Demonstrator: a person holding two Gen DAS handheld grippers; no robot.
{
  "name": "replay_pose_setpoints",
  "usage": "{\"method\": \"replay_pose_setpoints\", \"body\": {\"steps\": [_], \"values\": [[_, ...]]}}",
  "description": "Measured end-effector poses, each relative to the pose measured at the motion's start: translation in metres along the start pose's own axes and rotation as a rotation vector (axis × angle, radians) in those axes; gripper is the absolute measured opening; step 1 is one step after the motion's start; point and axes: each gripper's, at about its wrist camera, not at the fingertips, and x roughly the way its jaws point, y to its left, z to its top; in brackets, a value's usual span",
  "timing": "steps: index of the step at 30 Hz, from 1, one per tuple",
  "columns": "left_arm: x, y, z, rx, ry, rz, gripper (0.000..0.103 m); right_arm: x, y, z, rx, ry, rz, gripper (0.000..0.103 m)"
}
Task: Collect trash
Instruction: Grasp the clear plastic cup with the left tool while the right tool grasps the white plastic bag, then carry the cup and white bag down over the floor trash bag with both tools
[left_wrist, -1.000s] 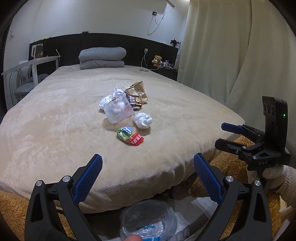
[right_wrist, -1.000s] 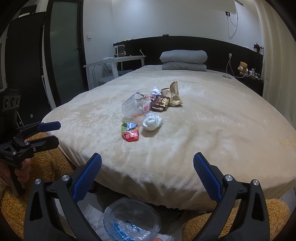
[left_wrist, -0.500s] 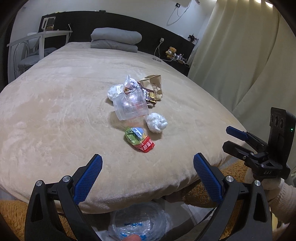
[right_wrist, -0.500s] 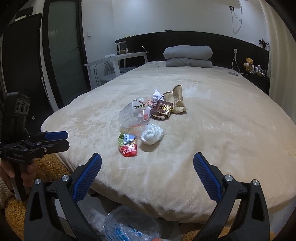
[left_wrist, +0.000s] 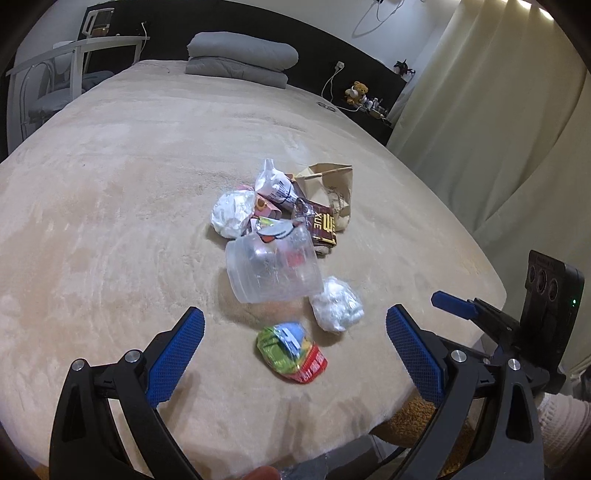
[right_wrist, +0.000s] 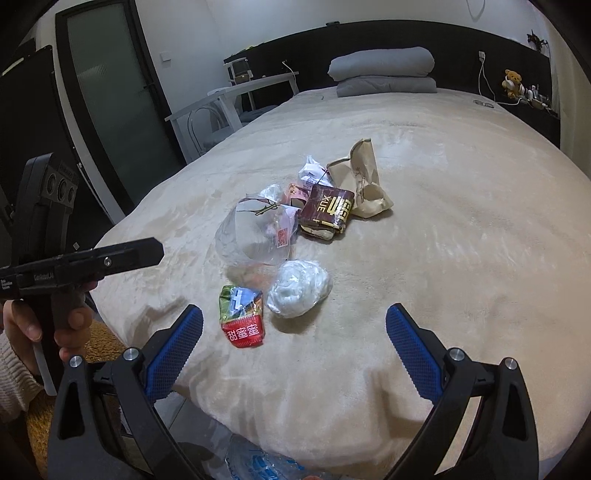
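Observation:
A pile of trash lies on the beige bed (left_wrist: 110, 221): a clear plastic cup (left_wrist: 273, 267) on its side, a brown wrapper (left_wrist: 323, 225), a paper bag (left_wrist: 332, 184), a white packet (left_wrist: 273, 184) and a crumpled tissue (left_wrist: 232, 214). Nearest the foot edge are a red and green snack packet (left_wrist: 291, 350) (right_wrist: 242, 317) and a white crumpled ball (left_wrist: 336, 302) (right_wrist: 299, 282). My left gripper (left_wrist: 294, 314) hangs open just short of the snack packet. My right gripper (right_wrist: 294, 311) is open too, in front of the packet and the ball, holding nothing.
Folded grey bedding (left_wrist: 240, 55) sits at the headboard. A white desk and chair (right_wrist: 236, 107) stand left of the bed, and a curtain (left_wrist: 498, 129) hangs on the right. A clear plastic bag (right_wrist: 258, 461) shows below the bed's foot edge, over an orange rug (right_wrist: 99, 336).
Both grippers have risen and moved forward over the foot of the bed toward the trash pile. Both stay open and the trash has not moved.

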Motion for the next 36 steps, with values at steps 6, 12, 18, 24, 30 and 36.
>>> {"method": "replay_pose_setpoints", "body": {"steps": [6,12,18,24,30,36], "values": [[0.034,0.013,0.022,-0.039,0.058,0.008,0.097,0.028,-0.009,0.008,0.044,0.057,0.028,0.098],[0.066,0.018,0.035,-0.071,0.12,-0.018,0.097,0.054,-0.017,0.014,0.078,0.117,0.065,0.094],[0.086,0.034,0.044,-0.146,0.167,-0.039,0.097,0.078,-0.021,0.02,0.089,0.174,0.088,0.08],[0.092,0.037,0.045,-0.152,0.18,-0.066,0.084,0.092,-0.024,0.021,0.112,0.214,0.09,0.062],[0.091,0.032,0.045,-0.106,0.183,-0.064,0.072,0.088,-0.018,0.019,0.079,0.206,0.089,0.051],[0.08,0.024,0.044,-0.069,0.136,-0.08,0.071,0.086,-0.014,0.018,0.074,0.188,0.072,0.049]]}}
